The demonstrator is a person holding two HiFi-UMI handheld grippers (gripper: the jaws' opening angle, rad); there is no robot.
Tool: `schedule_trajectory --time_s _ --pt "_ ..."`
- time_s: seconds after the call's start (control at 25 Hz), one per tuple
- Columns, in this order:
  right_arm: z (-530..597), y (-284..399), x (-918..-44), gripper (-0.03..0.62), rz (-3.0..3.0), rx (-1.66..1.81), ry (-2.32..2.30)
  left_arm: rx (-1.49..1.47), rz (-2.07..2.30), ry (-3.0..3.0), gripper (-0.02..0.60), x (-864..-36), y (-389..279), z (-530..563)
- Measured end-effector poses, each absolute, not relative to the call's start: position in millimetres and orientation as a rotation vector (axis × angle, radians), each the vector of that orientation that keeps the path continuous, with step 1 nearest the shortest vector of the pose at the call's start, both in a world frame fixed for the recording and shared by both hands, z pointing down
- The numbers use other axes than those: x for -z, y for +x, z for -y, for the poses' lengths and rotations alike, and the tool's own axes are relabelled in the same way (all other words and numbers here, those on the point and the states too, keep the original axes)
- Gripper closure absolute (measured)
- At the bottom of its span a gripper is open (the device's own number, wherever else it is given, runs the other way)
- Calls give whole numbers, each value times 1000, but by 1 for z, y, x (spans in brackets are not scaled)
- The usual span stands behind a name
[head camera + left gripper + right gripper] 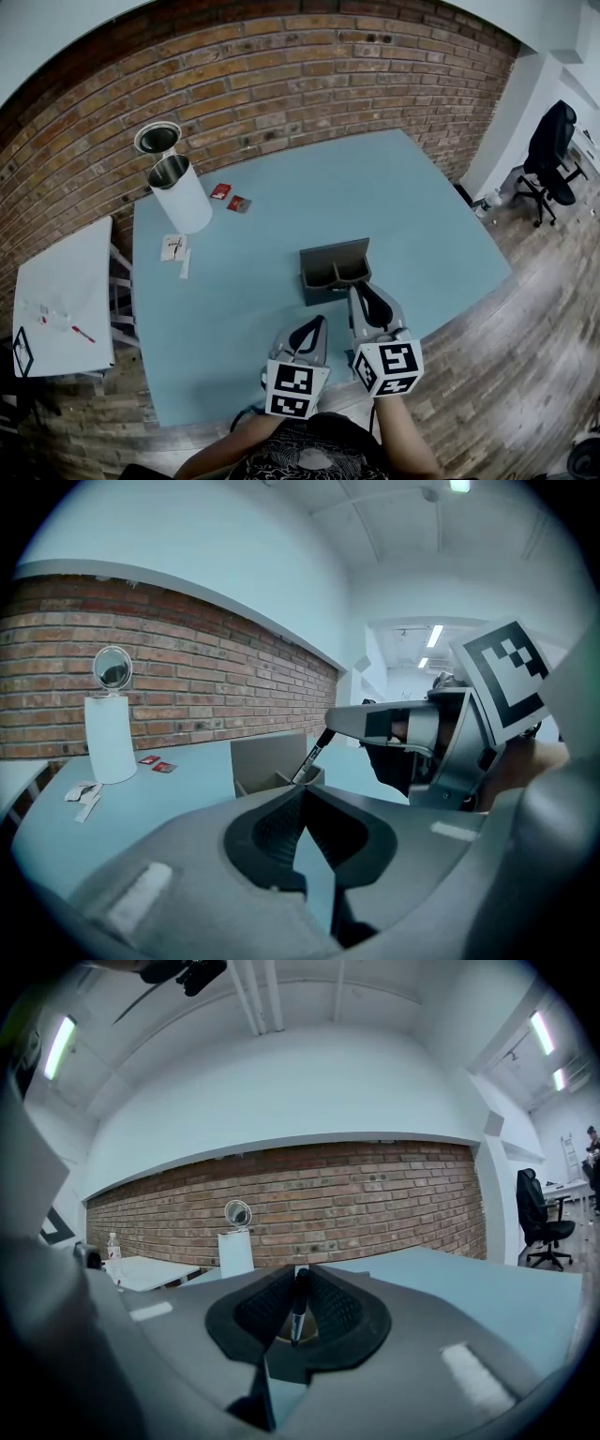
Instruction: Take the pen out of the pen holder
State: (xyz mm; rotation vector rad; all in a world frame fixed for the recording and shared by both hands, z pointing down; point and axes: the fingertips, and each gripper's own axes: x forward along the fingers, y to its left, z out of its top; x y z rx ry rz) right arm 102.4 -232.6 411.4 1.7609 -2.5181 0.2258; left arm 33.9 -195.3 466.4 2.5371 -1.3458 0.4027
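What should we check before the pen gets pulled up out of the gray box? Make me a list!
1. Right gripper shut on the pen: ok.
2. Pen straight in the grip, not slipping sideways: ok; it runs along the closed jaws.
3. Pen's lower end clear of the pen holder: cannot tell; the left gripper view hides that end.
4. Pen holder upright on the table: ok.
5. Pen holder held steady: not ok; the left gripper is shut on nothing.
6. Space above the holder free for lifting: ok.
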Motion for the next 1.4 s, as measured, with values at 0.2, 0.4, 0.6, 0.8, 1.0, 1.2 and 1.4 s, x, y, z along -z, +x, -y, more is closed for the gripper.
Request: schedule_trajectory --time_s 0.2,0.4,0.6,0.8,1.0,1.2,1.4 --pt "217 100 -418 543 2505 -251 1765 -393 1339 2544 577 -465 32 188" --pt "205 99 -425 543 2476 -255 1770 -380 1338 2548 577 -463 29 184" --pt "189 94 -432 543 2450 -280 1770 -368 1325 2555 577 -460 28 179" --pt "174 88 -438 543 2432 -293 1758 -356 1305 2567 577 -458 29 171" --pt "160 85 -442 543 2410 -297 1752 -351 1291 2570 577 -459 29 163" --pt "147 79 -447 543 2390 -333 1731 -349 1278 2574 577 -460 30 156" --pt "137 80 -451 543 2381 -336 1726 -353 1265 2577 577 -461 33 148"
